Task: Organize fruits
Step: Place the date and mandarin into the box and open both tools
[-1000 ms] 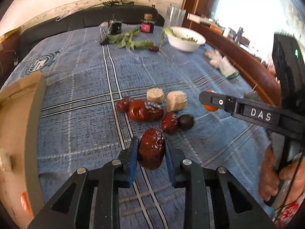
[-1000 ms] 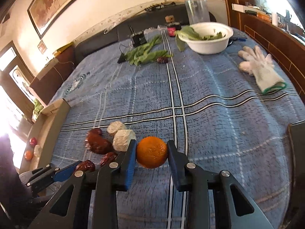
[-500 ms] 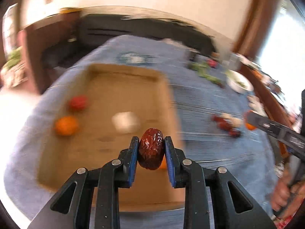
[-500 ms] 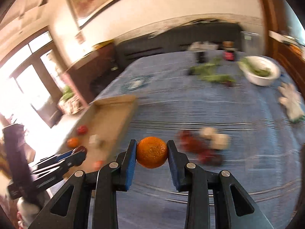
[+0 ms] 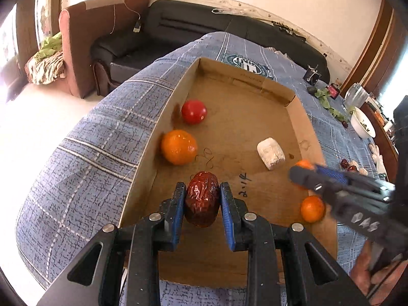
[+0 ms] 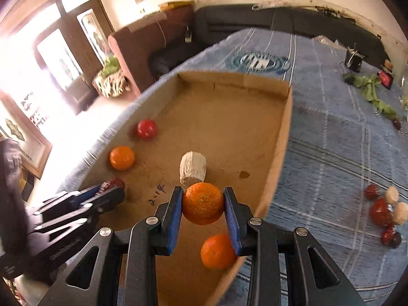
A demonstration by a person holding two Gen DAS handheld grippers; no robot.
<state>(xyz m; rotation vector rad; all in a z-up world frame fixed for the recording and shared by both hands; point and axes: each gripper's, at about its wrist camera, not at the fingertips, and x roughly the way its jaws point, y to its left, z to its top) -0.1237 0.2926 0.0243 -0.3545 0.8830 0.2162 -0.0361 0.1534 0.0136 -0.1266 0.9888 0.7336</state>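
A shallow cardboard tray (image 5: 301, 117) (image 6: 278, 150) lies on the blue checked cloth. My left gripper (image 5: 202, 199) is shut on a wrinkled dark-red date (image 5: 202, 199) and hangs over the tray's near left part. My right gripper (image 6: 203, 204) is shut on an orange (image 6: 203, 203) above the tray's near right side; it also shows blurred in the left wrist view as the right gripper (image 5: 303, 169). Inside the tray lie a red fruit (image 5: 194, 111) (image 6: 146, 128), a large orange (image 5: 179, 147) (image 6: 122, 157), a pale cylindrical piece (image 5: 270, 153) (image 6: 193, 167) and a small orange (image 5: 312, 208) (image 6: 217, 251).
A cluster of dates and pale pieces (image 6: 385, 211) stays on the cloth to the right of the tray. Green leaves (image 6: 369, 89) and a white bowl (image 5: 362, 126) sit farther back. A black sofa (image 5: 178, 33) and a brown armchair (image 5: 84, 38) stand beyond the table's edge.
Both grippers swung left from the fruit cluster on the cloth to over the cardboard tray, each still holding its fruit. The tray has come from the left edge into the middle of both views.
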